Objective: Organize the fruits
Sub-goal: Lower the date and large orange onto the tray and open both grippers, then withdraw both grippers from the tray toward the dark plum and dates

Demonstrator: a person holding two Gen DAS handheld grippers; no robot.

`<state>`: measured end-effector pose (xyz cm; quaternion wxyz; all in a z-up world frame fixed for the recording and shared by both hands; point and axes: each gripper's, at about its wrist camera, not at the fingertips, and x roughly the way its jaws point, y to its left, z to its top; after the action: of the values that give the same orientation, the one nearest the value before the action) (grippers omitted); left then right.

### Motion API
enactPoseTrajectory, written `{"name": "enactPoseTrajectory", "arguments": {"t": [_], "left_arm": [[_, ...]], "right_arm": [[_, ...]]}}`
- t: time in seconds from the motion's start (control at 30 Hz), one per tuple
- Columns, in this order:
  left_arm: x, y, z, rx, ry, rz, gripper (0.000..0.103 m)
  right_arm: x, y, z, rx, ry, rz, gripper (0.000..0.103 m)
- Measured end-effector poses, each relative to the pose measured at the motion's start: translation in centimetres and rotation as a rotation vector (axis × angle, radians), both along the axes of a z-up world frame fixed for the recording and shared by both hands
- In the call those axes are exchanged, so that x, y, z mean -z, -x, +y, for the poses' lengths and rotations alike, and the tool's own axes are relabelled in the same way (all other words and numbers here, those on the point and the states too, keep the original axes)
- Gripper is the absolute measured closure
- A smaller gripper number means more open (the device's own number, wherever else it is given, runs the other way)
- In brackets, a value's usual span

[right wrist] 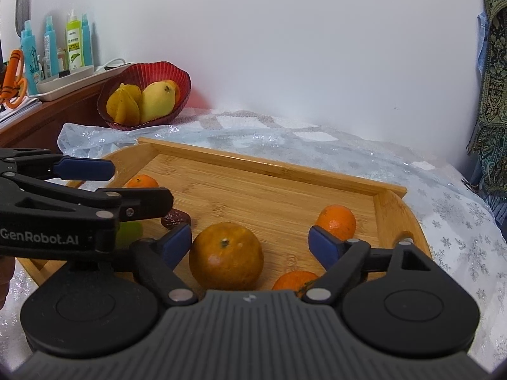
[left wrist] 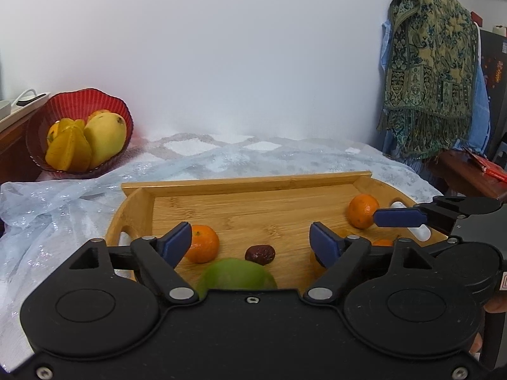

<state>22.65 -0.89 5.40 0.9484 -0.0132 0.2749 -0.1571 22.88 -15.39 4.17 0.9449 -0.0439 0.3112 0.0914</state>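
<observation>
Three small oranges (right wrist: 336, 221) (glossy, stemmed) on bamboo tray (right wrist: 272, 171)

Bright, even light; soft focus, bowed edges.

We look from two fisheye cameras, each mounted just behind its own jaws and tilted downward, close above a wooden tray (left wrist: 253, 183) on the covered worktop (left wrist: 79, 196). The left wrist view faces the white wall head on, the tray's far rim running level across twelve o'clock. The right wrist view sits further right and faces toward eleven o'clock, so the same tray (right wrist: 272, 166) slants away. We share the tray and the red fruit bowl (left wrist: 92, 101), at ten o'clock in both (right wrist: 149, 69). The right gripper (left wrist: 399, 217) enters the left view at three o'clock; the left gripper (right wrist: 85, 169) enters the right view at nine o'clock.
</observation>
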Motion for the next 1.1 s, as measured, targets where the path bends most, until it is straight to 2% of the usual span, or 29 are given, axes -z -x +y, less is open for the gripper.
{"name": "enactPoseTrajectory", "arguments": {"t": [0.47, 0.63, 1.1], "left_arm": [[-1.4, 4.3, 1.2, -0.044, 0.004, -0.048, 0.010], [-1.5, 6.2, 1.5, -0.072, 0.016, -0.072, 0.009], [-0.3, 10.5, 1.9, -0.097, 0.049, -0.077, 0.002]], "right_arm": [[-0.9, 3.0, -0.4, 0.021, -0.038, -0.039, 0.002], [-1.3, 4.4, -0.4, 0.003, -0.040, -0.064, 0.001], [-1.1, 9.6, -1.1, 0.045, -0.048, -0.118, 0.000]]}}
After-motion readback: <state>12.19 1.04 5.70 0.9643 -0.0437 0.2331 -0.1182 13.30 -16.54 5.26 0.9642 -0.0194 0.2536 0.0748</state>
